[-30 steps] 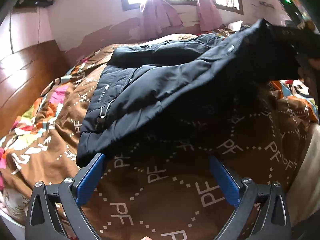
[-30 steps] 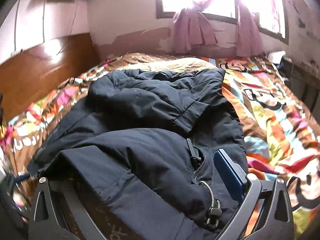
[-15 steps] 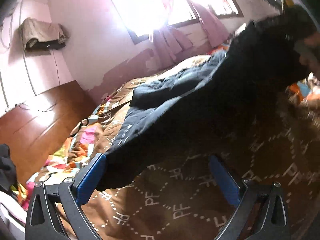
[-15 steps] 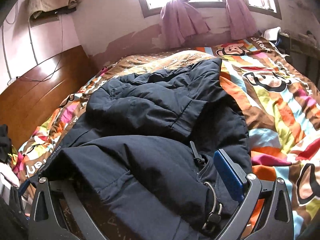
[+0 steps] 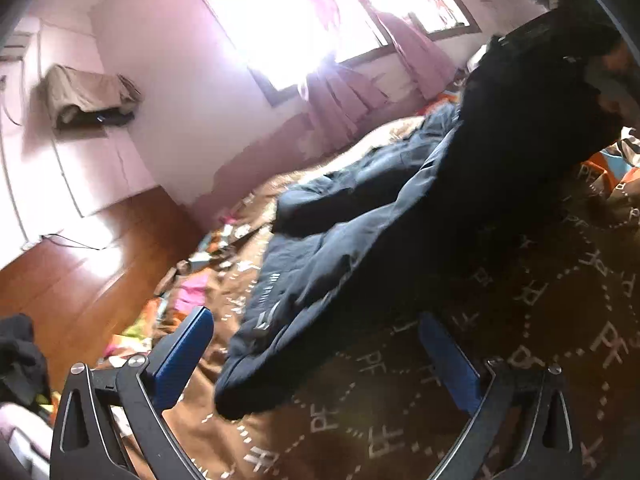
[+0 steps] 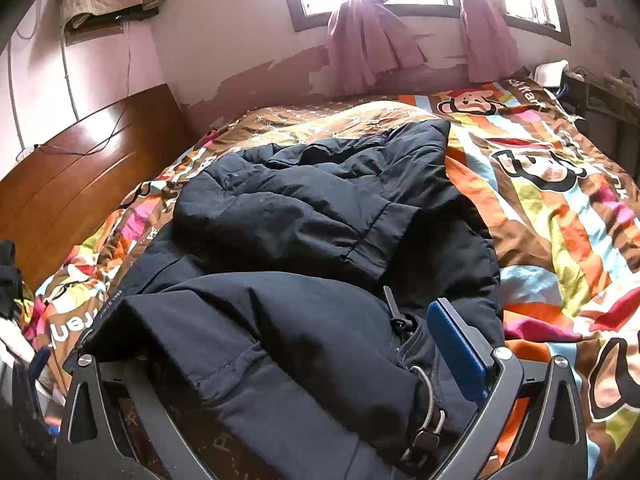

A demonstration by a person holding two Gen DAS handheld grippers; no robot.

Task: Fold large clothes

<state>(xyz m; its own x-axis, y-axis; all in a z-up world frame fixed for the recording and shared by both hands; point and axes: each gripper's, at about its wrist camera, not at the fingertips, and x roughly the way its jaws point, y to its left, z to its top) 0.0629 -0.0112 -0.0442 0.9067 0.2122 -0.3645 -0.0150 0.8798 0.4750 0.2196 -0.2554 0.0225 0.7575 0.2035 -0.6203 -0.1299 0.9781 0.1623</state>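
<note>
A large dark navy padded jacket (image 6: 304, 216) lies spread on the bed, one sleeve folded across its body. My right gripper (image 6: 316, 344) sits at its near hem, and jacket fabric with a zipper pull and metal ring fills the gap between the blue pads (image 6: 456, 344); the left pad is hidden under cloth. In the left wrist view the jacket (image 5: 360, 248) hangs lifted toward the upper right, where the right gripper holds it. My left gripper (image 5: 316, 344) is open and empty, just below the jacket's drooping corner.
The bed carries a brown patterned quilt (image 5: 520, 340) and a striped cartoon sheet (image 6: 560, 208). A wooden headboard (image 6: 80, 176) stands at left. Pink curtains (image 6: 368, 52) hang at the window. Dark clothes (image 5: 20, 356) lie at far left.
The left gripper has tilted and swung left, showing more wall and headboard. The right gripper has lifted the jacket's hem higher. Both jaws kept their width.
</note>
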